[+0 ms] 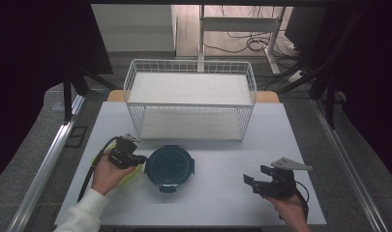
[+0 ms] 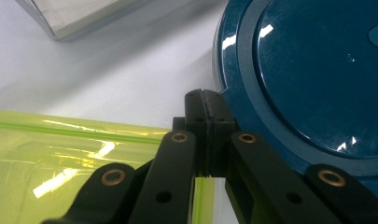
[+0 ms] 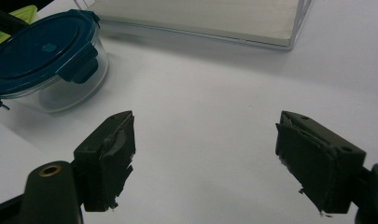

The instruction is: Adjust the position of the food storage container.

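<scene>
White tabletop [image 1: 222, 193]: yellow-green zip bag [image 2: 60, 158] is pinched at its edge by the left gripper [image 2: 206, 135], just beside the teal-lidded container [image 1: 168, 166]; right gripper [image 3: 203, 158] is held spread and empty, well apart; grasp judged done, lifting and placing outstanding.

I see a pale grey rectangular table [image 1: 218, 203] carrying a white two-tier wire rack [image 1: 189, 99] along its far edge. In front of the rack sit a round clear container with a dark teal clip-on lid [image 1: 168, 166] and, just left of it, a translucent yellow-green plastic bag [image 2: 42, 163] lying flat.
</scene>
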A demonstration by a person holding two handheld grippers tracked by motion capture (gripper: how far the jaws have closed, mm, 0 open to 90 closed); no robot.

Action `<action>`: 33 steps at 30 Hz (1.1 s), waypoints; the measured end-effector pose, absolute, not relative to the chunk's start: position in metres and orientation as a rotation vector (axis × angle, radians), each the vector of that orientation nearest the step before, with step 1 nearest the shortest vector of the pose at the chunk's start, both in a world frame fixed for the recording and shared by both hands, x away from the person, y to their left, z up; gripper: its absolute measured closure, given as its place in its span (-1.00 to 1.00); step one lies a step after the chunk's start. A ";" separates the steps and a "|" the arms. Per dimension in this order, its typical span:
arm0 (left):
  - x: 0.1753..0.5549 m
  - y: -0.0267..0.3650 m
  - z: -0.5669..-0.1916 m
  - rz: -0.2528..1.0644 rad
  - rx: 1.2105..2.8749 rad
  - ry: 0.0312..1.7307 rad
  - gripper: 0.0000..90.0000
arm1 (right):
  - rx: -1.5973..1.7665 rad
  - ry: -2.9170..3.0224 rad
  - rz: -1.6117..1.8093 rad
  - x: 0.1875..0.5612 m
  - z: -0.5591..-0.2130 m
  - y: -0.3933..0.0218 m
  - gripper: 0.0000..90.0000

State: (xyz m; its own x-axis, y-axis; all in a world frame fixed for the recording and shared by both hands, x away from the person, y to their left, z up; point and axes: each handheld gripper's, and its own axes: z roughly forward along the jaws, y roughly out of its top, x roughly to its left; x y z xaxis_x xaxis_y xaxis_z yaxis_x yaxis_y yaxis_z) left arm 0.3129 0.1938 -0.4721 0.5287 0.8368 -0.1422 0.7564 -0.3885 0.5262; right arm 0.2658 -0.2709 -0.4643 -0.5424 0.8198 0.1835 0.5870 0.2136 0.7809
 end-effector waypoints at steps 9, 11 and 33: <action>0.316 0.193 -0.470 0.186 2.234 1.287 1.00 | 1.322 2.241 1.232 0.266 -0.465 -0.267 -0.55; 0.316 0.192 -0.470 0.183 2.233 1.286 1.00 | 1.325 2.240 1.231 0.267 -0.466 -0.268 -0.55; 0.318 0.186 -0.469 0.163 2.225 1.261 1.00 | 1.341 2.222 1.226 0.270 -0.465 -0.271 -0.55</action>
State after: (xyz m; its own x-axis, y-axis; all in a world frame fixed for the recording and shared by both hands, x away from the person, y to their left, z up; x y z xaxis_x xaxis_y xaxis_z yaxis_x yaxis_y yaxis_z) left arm 0.3176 0.1860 -0.4689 0.5481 0.8194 -0.1677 0.7499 -0.3927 0.5323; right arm 0.2700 -0.2708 -0.4655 -0.5346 0.8248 0.1840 0.5955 0.2132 0.7746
